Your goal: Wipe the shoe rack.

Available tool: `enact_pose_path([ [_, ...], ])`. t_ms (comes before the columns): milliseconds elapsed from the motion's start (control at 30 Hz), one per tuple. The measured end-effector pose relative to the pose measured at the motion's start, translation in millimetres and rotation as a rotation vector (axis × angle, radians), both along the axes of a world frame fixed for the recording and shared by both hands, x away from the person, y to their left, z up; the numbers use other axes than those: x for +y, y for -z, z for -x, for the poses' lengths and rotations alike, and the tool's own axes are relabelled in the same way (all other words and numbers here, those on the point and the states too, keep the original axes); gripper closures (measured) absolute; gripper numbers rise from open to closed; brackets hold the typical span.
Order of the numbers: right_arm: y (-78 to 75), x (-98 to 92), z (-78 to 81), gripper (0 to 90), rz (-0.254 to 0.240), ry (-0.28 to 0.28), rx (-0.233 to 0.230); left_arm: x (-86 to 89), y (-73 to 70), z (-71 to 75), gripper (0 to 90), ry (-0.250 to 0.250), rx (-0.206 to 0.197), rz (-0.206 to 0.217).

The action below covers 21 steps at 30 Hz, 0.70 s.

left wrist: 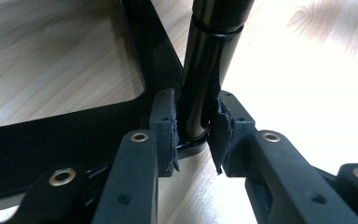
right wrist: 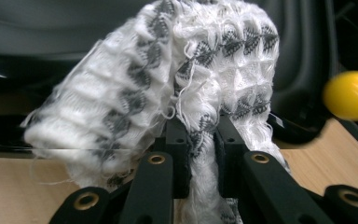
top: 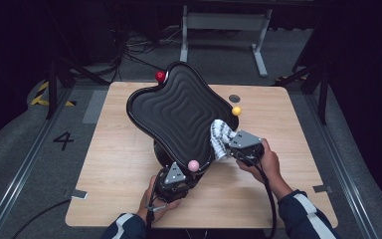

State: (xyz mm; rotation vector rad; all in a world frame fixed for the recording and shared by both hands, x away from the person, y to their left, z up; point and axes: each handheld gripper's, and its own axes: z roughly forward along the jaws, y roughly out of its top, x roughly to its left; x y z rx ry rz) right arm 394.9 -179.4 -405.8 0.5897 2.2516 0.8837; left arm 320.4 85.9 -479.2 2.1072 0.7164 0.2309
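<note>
A black ribbed tray-like top (top: pixel 179 112) tilts above the wooden table (top: pixel 124 159) on a black stand. Coloured balls sit at its corners: red (top: pixel 160 76), yellow (top: pixel 236 111), pink (top: pixel 193 165). My left gripper (top: pixel 175 180) is under the near corner, and its pads (left wrist: pixel 167 126) are shut on the black upright post (left wrist: pixel 205 70) of the stand. My right gripper (top: pixel 236 147) is shut on a white and grey knitted cloth (top: pixel 221 137), which lies against the tray's right edge. In the right gripper view the cloth (right wrist: pixel 158 88) bunches over the jaws, with the yellow ball (right wrist: pixel 352 94) at the right.
The stand's black base frame (left wrist: pixel 65 135) lies flat on the table beside the post. A round dark grommet (top: pixel 234 98) sits in the table's far right part. Cables and a white frame (top: pixel 224 22) are on the floor behind the table.
</note>
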Motion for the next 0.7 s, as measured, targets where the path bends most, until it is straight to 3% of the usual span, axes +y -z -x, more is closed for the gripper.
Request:
enact_pose_path([
  [33, 1.1, -2.7, -3.1, 79.4, -0.005, 0.005, 0.004, -0.8, 0.0, 0.5, 71.9, 0.005, 0.014, 0.002],
  [300, 14.3, -17.5, -27.1, 79.1, -0.016, 0.103, 0.027, -11.2, -0.2, 1.4, 72.2, 0.036, 0.001, -0.007],
  [600, 16.9, -20.0, -29.1, 78.4, -0.039, 0.084, 0.045, -12.1, -0.3, 5.6, 65.3, 0.070, -0.008, -0.023],
  [700, 16.7, -19.3, -26.6, 78.3, -0.038, 0.073, 0.048, -10.2, 0.6, 9.8, 58.9, 0.091, -0.003, -0.089],
])
